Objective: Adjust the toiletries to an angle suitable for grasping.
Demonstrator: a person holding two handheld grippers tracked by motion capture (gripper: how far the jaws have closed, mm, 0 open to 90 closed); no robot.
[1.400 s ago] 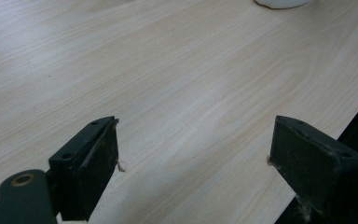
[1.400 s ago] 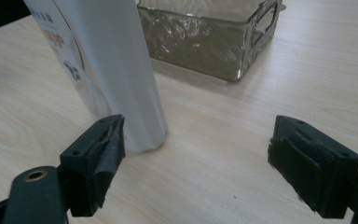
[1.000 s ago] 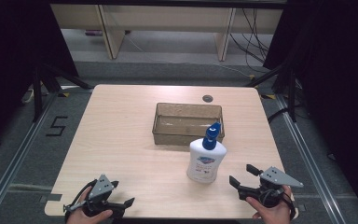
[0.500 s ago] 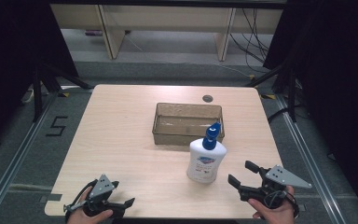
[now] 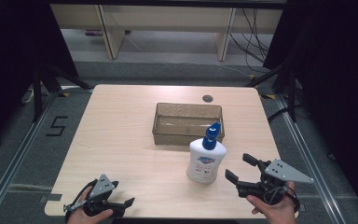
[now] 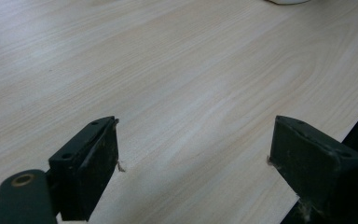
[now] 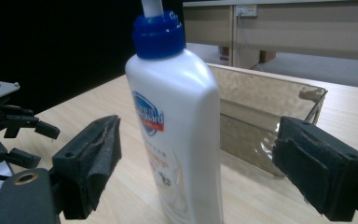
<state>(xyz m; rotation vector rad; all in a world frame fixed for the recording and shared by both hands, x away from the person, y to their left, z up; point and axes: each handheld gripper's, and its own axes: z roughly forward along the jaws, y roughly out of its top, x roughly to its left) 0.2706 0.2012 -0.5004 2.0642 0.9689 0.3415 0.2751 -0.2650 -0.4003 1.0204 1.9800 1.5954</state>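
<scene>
My right gripper (image 5: 240, 169) has just been opening its jaws and they stand wide, empty. The one soap bottle (image 5: 206, 157) stands upright at its ten o'clock, near, apart from the pads. One brown tray (image 5: 188, 135) sits just behind the bottle, maybe touching. My left gripper (image 5: 121, 205), also spread wide, rests at the table's (image 5: 121, 121) seven o'clock.

Lab-like recording bay: floor rails (image 5: 14, 156), dark curtains (image 5: 9, 56), cables (image 5: 256, 28).
</scene>
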